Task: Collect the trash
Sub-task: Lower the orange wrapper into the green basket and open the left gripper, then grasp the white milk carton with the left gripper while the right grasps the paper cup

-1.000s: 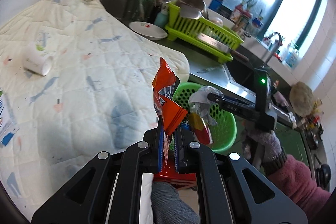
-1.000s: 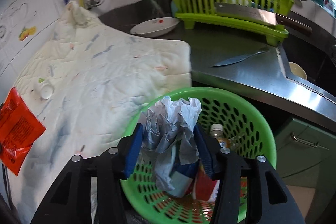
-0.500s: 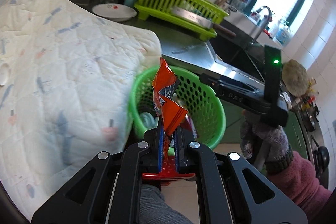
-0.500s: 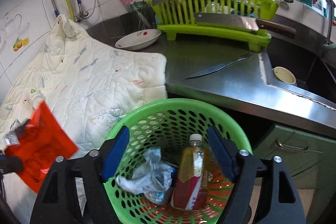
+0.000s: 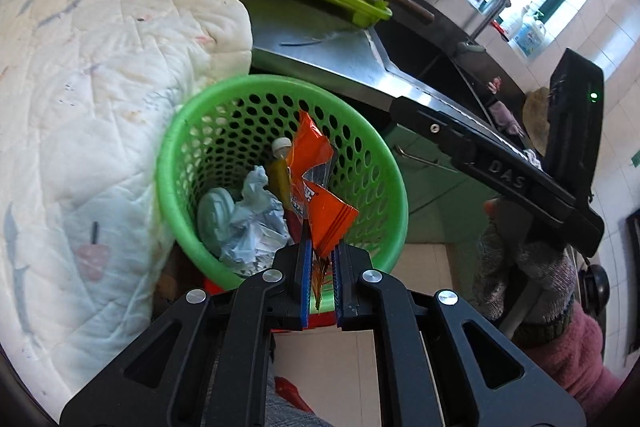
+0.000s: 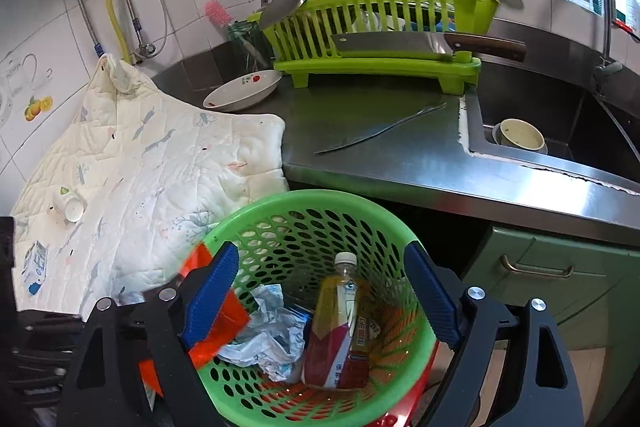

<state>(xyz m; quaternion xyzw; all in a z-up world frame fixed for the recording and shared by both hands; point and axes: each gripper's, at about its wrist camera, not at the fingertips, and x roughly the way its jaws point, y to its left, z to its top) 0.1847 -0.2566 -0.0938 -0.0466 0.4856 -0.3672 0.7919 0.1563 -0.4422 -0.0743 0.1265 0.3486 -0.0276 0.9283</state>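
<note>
My left gripper (image 5: 320,255) is shut on an orange snack wrapper (image 5: 316,183), held upright just over the near side of the green perforated basket (image 5: 168,147). Inside the basket lie crumpled pale plastic (image 5: 252,219) and a drink bottle (image 5: 278,167). My right gripper (image 6: 320,251) hovers above the same basket (image 6: 320,197), its jaws opening wide with nothing between the blue pads. Below it I see the bottle (image 6: 344,327) and the crumpled plastic (image 6: 268,339). The orange wrapper (image 6: 224,323) shows behind its left finger.
A quilted cloth (image 6: 152,155) covers the counter at left, with a tipped paper cup (image 6: 70,205) and a small carton (image 6: 34,267) on it. On the steel counter are a knife (image 6: 380,127), a plate (image 6: 244,89) and a green dish rack (image 6: 384,27) bearing a cleaver. A sink (image 6: 560,115) lies right.
My right gripper let go of the crumpled plastic, which dropped into the basket, and its jaws spread. My left gripper carried the orange wrapper from beside the quilt to over the basket.
</note>
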